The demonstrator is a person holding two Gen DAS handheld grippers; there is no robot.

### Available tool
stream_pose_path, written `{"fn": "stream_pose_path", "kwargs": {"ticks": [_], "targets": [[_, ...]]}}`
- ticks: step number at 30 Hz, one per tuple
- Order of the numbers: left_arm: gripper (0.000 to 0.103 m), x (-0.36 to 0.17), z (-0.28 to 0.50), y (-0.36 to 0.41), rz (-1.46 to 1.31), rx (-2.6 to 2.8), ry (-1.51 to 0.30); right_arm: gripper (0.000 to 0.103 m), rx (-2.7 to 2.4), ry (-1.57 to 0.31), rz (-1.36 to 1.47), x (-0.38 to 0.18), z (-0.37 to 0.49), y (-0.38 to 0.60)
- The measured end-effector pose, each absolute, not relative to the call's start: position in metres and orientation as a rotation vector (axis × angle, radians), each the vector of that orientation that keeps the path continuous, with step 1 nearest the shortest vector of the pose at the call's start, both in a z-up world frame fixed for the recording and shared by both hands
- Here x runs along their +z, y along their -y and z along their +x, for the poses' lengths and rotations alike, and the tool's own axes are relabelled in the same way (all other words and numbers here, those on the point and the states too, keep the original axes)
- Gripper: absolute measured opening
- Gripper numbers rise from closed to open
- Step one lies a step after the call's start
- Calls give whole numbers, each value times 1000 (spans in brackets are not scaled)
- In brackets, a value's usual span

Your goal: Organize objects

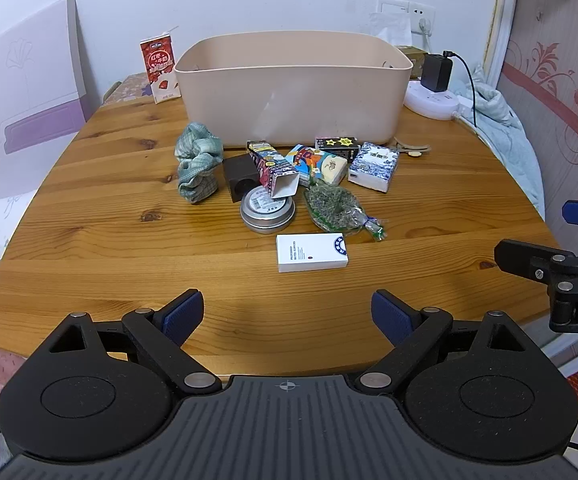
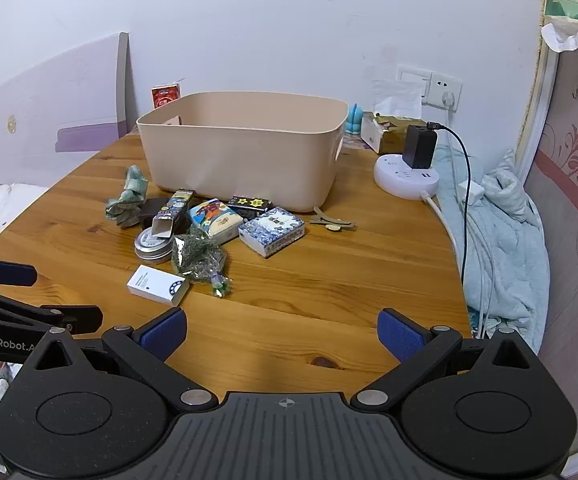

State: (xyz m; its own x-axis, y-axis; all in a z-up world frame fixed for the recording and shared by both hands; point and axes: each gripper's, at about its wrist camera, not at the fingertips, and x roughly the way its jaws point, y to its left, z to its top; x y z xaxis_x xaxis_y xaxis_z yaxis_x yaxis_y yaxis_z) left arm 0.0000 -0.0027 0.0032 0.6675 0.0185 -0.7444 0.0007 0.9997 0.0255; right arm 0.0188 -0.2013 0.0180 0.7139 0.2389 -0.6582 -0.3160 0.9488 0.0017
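White box (image 1: 312,252) beyond left gripper (image 1: 287,316).

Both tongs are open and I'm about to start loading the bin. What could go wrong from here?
1. The open-ended carton leans on the round tin; lifting the tin first would likely tip the carton.
2. The items are tightly clustered before the beige bin, so a wide grasp may knock neighbours, such as the herb bag.
3. The white box lies flat; fingers may slide over it.
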Motion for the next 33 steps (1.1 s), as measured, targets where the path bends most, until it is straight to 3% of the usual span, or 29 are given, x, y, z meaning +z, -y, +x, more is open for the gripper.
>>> {"fn": "stream_pose_path", "kwargs": {"ticks": [33], "targets": [[92, -1, 4, -3, 21, 13, -846, 103, 303, -705, -122, 19, 20, 204]]}}
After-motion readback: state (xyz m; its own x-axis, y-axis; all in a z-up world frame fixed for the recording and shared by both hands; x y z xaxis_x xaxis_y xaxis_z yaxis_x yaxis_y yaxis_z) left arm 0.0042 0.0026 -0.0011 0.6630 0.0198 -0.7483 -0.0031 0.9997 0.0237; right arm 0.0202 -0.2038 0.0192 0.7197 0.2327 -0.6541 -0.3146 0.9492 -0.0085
